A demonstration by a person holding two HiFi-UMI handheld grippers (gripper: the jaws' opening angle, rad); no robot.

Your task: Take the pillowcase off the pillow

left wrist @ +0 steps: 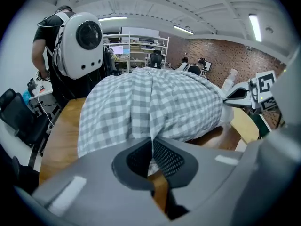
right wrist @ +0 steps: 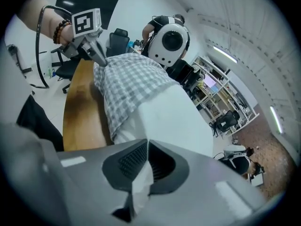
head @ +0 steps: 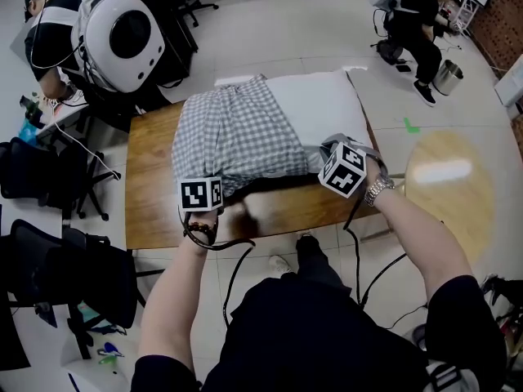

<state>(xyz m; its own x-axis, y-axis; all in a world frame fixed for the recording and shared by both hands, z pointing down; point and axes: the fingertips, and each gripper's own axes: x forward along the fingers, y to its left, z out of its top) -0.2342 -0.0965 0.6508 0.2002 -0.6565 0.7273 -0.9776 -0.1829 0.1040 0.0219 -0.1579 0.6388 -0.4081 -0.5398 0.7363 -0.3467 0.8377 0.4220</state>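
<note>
A pillow lies on the wooden table (head: 151,207). A grey-and-white checked pillowcase (head: 237,137) covers its left part, and the bare white pillow (head: 323,109) sticks out on the right. My left gripper (head: 204,188) sits at the near left edge of the case, and the left gripper view shows it shut on a fold of the checked pillowcase (left wrist: 150,102). My right gripper (head: 328,155) is at the pillow's near right corner. Its jaws are shut on white fabric of the pillow (right wrist: 169,117), which bunches between the pads.
A person with a round white backpack (head: 122,31) stands at the table's far left. Black office chairs (head: 49,178) crowd the left side. A round wooden table (head: 449,182) stands close on the right. Another person (head: 417,23) sits far right. Cables hang from both grippers.
</note>
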